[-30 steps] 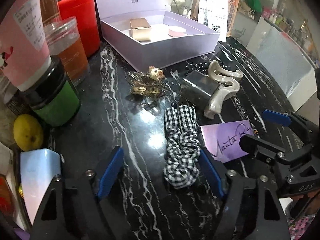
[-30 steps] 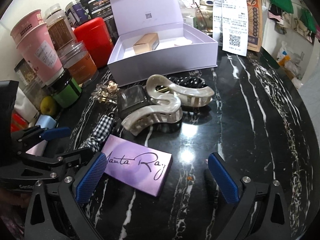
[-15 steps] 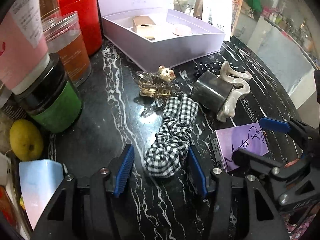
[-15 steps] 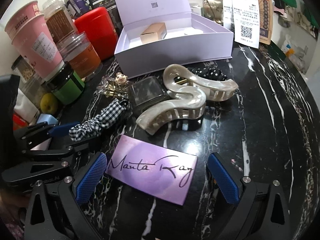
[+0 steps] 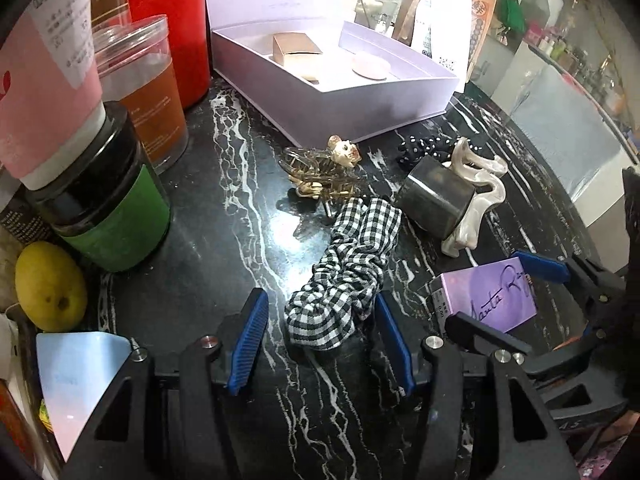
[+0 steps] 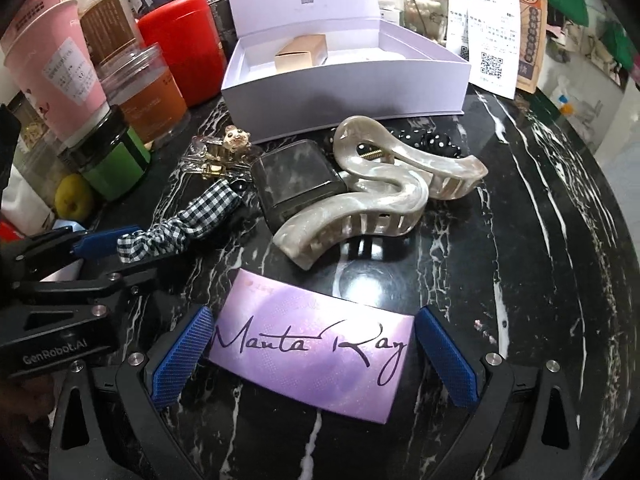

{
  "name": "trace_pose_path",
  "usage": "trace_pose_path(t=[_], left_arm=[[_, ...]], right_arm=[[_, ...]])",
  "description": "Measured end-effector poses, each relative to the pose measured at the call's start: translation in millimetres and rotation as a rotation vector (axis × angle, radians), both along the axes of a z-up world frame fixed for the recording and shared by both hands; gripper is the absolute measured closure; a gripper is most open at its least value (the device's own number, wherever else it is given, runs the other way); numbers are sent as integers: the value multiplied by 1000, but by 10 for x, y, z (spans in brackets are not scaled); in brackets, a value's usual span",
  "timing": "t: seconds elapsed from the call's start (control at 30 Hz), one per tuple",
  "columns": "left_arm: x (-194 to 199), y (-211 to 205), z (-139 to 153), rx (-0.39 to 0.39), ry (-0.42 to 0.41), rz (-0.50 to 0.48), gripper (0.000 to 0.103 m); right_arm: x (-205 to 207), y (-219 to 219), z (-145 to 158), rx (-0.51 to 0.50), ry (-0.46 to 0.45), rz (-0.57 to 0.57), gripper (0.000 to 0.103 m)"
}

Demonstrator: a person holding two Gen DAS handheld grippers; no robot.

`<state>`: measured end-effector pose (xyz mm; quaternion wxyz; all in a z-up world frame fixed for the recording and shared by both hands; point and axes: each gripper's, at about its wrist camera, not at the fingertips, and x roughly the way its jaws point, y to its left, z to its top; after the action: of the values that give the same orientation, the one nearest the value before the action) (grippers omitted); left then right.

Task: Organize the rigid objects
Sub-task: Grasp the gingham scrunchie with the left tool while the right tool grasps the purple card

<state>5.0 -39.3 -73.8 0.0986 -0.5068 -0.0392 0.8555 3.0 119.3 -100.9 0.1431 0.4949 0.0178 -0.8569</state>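
On the black marble table lie a purple "Manta Ray" box [image 6: 312, 348], a pearly hair claw [image 6: 376, 196], a dark square case [image 6: 298, 180], a clear bear hair clip [image 6: 224, 152] and a black-and-white checked scrunchie [image 5: 348, 264]. My right gripper [image 6: 314, 354] is open, its blue pads either side of the purple box. My left gripper [image 5: 322, 344] is open around the near end of the scrunchie. An open lilac box [image 5: 332, 80] at the back holds a gold carton [image 5: 296, 50] and a pink round item [image 5: 370, 66].
Jars and cups crowd the left: a green-labelled jar [image 5: 108, 204], an amber jar [image 5: 148, 88], a red canister [image 5: 172, 28], a pink cup [image 5: 44, 68], a lemon [image 5: 50, 286]. Paper bags with receipts [image 6: 492, 20] stand behind the lilac box. A polka-dot scrunchie [image 5: 424, 148] lies behind the claw.
My left gripper has moved forward and narrowed around the scrunchie's near end. My right gripper has advanced so the purple box now sits between its pads.
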Motion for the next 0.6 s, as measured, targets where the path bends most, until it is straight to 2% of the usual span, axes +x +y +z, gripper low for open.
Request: trace_pose_path(t=[0.13,0.17,0.37,0.6], left_arm=[[-36,-34,11,104,-24,-3,48],[-43,-27,11,107,-23,-4,48],[-81,95,-10,60,-14,-28,48],[-92,209,-22,-28,15,-63,49]], right_arm=[[19,10,3,-1,10,18,0],[23,35,4,-3,11,23,0],[13,187,20,-8,15,12,0],[-18,272,40,-95,25,42,0]])
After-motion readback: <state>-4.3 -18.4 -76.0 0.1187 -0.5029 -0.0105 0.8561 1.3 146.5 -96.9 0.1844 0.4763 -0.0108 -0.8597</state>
